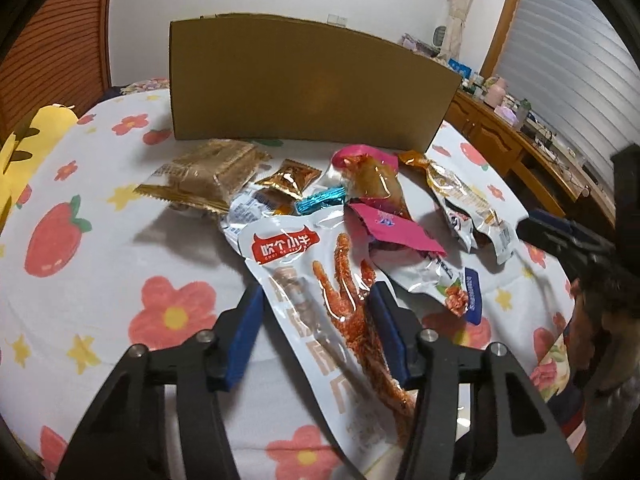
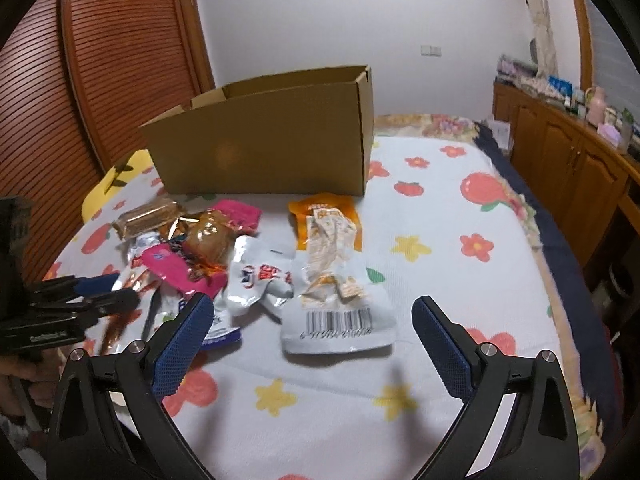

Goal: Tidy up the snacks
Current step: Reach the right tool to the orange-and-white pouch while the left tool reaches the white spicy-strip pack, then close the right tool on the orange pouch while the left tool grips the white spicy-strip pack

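A pile of snack packets lies on a flowered bedspread (image 1: 100, 264) in front of an open cardboard box (image 1: 304, 84). My left gripper (image 1: 316, 300) is open, its blue pads on either side of a long white packet showing a red chicken foot (image 1: 320, 280). Behind it lie a pink packet (image 1: 396, 228), a gold biscuit pack (image 1: 208, 172) and a small gold sachet (image 1: 290, 178). My right gripper (image 2: 312, 308) is open and empty above the bedspread, just short of a white and orange packet with a barcode (image 2: 336, 280). The box (image 2: 272, 140) stands behind the pile.
A yellow cushion (image 1: 28, 148) lies at the left edge of the bed. Wooden louvred doors (image 2: 104, 64) stand on the left, a wooden cabinet (image 2: 568, 160) with small items on the right. The left gripper shows in the right wrist view (image 2: 108, 292).
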`<act>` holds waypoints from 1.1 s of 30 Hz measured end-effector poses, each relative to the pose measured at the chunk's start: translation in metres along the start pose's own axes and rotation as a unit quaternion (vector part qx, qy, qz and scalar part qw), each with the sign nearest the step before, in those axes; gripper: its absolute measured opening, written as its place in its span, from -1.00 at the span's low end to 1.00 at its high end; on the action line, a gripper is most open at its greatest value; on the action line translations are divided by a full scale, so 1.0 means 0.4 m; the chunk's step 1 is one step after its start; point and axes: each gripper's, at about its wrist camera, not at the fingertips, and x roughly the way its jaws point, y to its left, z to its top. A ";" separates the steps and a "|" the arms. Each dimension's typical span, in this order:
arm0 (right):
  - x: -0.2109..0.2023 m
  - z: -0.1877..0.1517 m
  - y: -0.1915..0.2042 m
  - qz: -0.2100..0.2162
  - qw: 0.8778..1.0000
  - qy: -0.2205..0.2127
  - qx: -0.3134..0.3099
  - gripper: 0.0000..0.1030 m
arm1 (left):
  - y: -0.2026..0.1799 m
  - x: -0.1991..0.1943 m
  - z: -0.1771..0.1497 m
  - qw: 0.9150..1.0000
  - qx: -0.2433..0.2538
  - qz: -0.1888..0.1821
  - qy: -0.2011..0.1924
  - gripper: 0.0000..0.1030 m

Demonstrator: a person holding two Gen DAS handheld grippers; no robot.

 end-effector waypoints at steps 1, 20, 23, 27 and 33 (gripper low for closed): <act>0.006 0.005 -0.004 0.003 1.000 0.004 0.000 0.95 | 0.001 0.002 0.002 1.000 0.000 -0.001 0.002 0.08; 0.194 0.112 -0.022 0.042 0.993 0.104 -0.031 0.55 | -0.025 0.035 0.021 0.999 0.035 -0.012 0.020 -0.36; 0.229 0.122 -0.026 0.041 0.991 0.124 -0.033 0.47 | -0.016 0.024 0.020 0.999 0.027 -0.030 0.020 -0.43; 0.249 0.132 -0.025 0.025 0.990 0.130 -0.041 0.40 | -0.007 0.000 0.014 0.999 0.023 -0.034 0.011 -0.48; 0.254 0.137 -0.026 0.008 0.989 0.140 -0.054 0.11 | 0.008 -0.054 0.002 0.999 0.024 -0.045 -0.008 -0.58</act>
